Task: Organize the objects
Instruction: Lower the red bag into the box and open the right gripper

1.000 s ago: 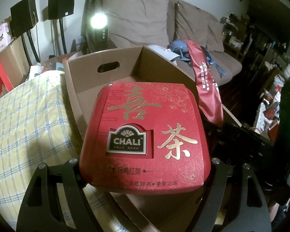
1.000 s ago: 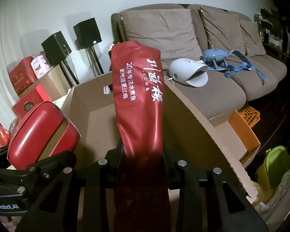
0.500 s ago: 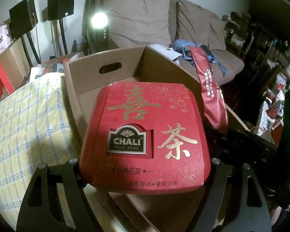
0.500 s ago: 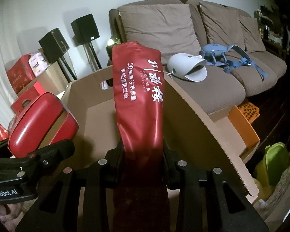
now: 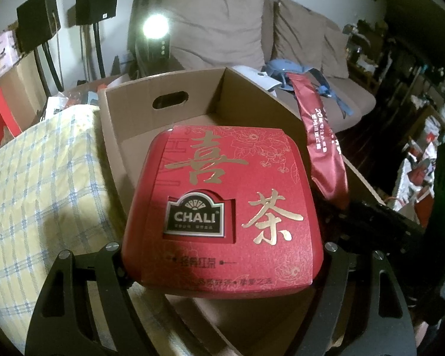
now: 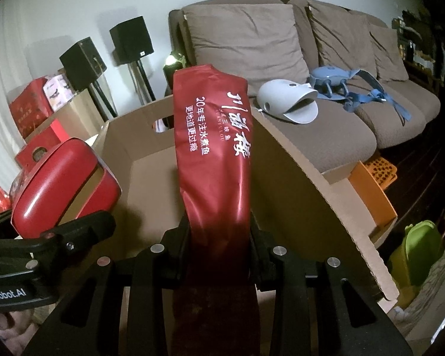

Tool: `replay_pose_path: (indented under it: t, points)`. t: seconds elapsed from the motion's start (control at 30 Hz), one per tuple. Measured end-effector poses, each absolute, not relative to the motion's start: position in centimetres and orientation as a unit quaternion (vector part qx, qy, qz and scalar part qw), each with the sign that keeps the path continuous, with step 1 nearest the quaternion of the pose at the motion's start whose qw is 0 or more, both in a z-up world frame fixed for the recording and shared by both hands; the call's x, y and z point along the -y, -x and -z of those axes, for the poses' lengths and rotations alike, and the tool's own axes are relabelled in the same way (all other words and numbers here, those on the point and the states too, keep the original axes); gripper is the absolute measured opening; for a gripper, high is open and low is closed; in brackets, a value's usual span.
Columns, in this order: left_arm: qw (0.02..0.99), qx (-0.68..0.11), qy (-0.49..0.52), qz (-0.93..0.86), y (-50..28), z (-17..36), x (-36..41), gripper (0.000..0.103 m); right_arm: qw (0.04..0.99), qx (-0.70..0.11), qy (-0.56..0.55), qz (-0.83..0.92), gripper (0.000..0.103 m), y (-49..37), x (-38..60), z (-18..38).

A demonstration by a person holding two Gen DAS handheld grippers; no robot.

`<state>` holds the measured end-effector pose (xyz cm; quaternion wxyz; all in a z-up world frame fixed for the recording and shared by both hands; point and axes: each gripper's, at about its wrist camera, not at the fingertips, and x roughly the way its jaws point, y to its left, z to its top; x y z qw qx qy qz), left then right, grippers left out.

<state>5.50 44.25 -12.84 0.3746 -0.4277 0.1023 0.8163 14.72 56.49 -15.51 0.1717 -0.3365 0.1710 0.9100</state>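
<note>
My left gripper (image 5: 222, 246) is shut on a wide red tea box (image 5: 222, 204) with gold characters and a CHALI badge. It hangs over the near part of an open cardboard box (image 5: 169, 103). In the right wrist view the same red tea box (image 6: 62, 187) shows at the left, with the left gripper (image 6: 44, 243) under it. My right gripper (image 6: 219, 237) is shut on a long dark red foil pouch (image 6: 213, 151) with white print, upright above the cardboard box (image 6: 296, 172). From the left wrist the red foil pouch (image 5: 323, 136) stands at the right.
A yellow plaid cloth (image 5: 35, 184) lies left of the carton. Behind stands a brown sofa (image 6: 281, 47) with a white-grey item (image 6: 284, 101) and blue straps. Two black speakers (image 6: 103, 50) stand on poles at back left. An orange crate (image 6: 373, 178) and green container (image 6: 415, 252) sit at right.
</note>
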Motion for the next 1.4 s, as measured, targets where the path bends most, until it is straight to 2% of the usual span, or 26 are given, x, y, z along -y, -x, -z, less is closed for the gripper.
replay_pose_path:
  t: [0.4,1.4]
  points:
    - [0.376,-0.072,0.454,-0.805,-4.7,13.0,-44.3,0.079,0.165,-0.163,0.347,-0.909,0.033,-14.5,-56.3,15.5]
    - [0.38,-0.083,0.46,-0.798,-5.4,13.1,-44.8,0.079,0.155,-0.137,0.405,-0.891,0.033,-13.7,-55.3,17.0]
